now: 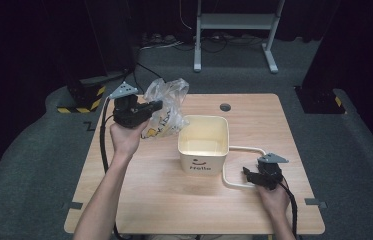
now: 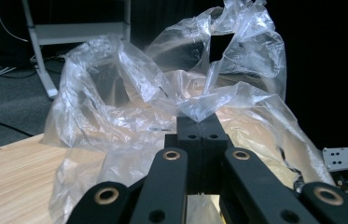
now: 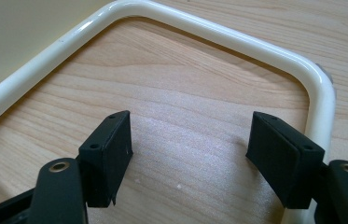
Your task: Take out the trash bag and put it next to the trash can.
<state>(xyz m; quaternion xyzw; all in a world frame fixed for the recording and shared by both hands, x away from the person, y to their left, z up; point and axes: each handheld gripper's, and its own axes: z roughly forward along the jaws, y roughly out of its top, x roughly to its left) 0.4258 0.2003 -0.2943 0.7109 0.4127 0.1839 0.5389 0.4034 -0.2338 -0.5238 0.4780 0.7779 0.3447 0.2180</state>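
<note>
At the far left of the worktop [image 1: 124, 200], your left hand-held gripper [image 2: 201, 125] is clamped on a fold of the clear plastic bag [image 2: 162, 102], holding it raised with its mouth upward beside the cream bucket [image 1: 204, 145]. Your right hand-held gripper [image 3: 188, 149] rests spread apart inside the bucket's lowered handle [image 3: 162, 18], probably steadying it.

- My left gripper [image 1: 155, 106]: raised off the surface, jaws fully closed, pads pressed together.
- My right gripper [image 1: 248, 173]: held low, jaws spread wide, nothing between its pads.
</note>
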